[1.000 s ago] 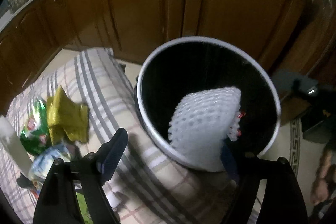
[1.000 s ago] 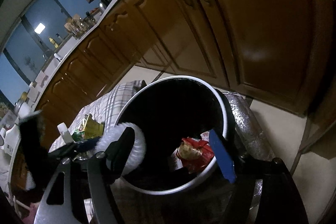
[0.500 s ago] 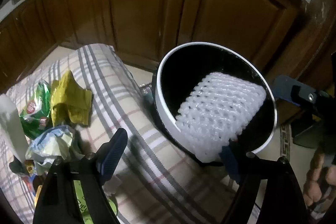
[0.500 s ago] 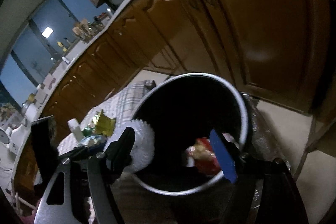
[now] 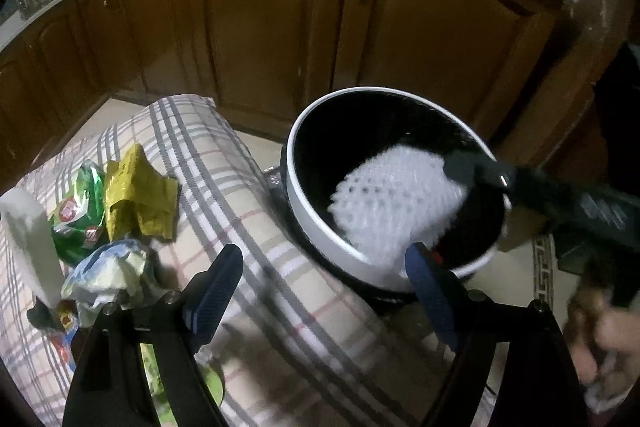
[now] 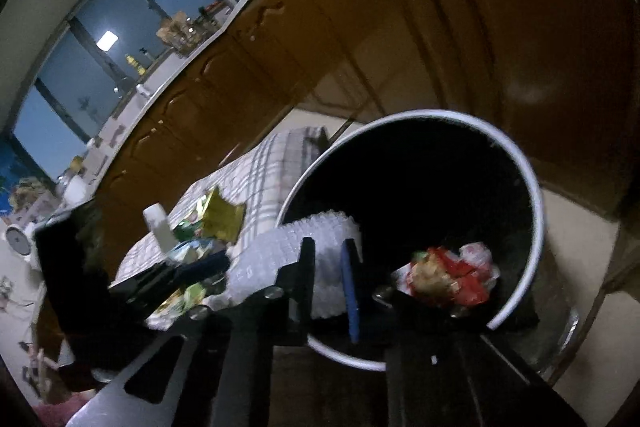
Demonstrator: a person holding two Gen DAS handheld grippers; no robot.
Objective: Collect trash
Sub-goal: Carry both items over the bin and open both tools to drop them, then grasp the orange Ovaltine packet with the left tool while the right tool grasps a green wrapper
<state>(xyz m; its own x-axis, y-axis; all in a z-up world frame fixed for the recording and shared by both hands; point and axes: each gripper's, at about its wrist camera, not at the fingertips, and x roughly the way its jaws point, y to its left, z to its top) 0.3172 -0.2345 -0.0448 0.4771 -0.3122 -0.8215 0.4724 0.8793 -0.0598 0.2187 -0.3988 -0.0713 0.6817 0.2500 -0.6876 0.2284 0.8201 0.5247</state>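
A round bin [image 5: 316, 227] with a white rim and black inside stands by the plaid-covered table; it also shows in the right wrist view [image 6: 532, 195]. A white foam net [image 5: 392, 199] leans inside it, over the rim. My right gripper [image 6: 328, 267] is shut on the foam net [image 6: 320, 227]; it shows in the left wrist view [image 5: 472, 167] at the net's far end. My left gripper [image 5: 320, 275] is open and empty, just in front of the bin. Red wrappers [image 6: 448, 275] lie in the bin.
On the plaid cloth [image 5: 240, 187] left of the bin lie a yellow wrapper [image 5: 140, 183], a green packet [image 5: 76, 211], a crumpled pale wrapper [image 5: 108, 271] and a white bottle [image 5: 28, 239]. Brown cabinet doors [image 5: 260, 27] stand behind. A patterned rug [image 5: 544, 267] lies right.
My left gripper has let go of the foam net and drawn back from the bin. My right gripper has closed on the net, which now leans in the bin.
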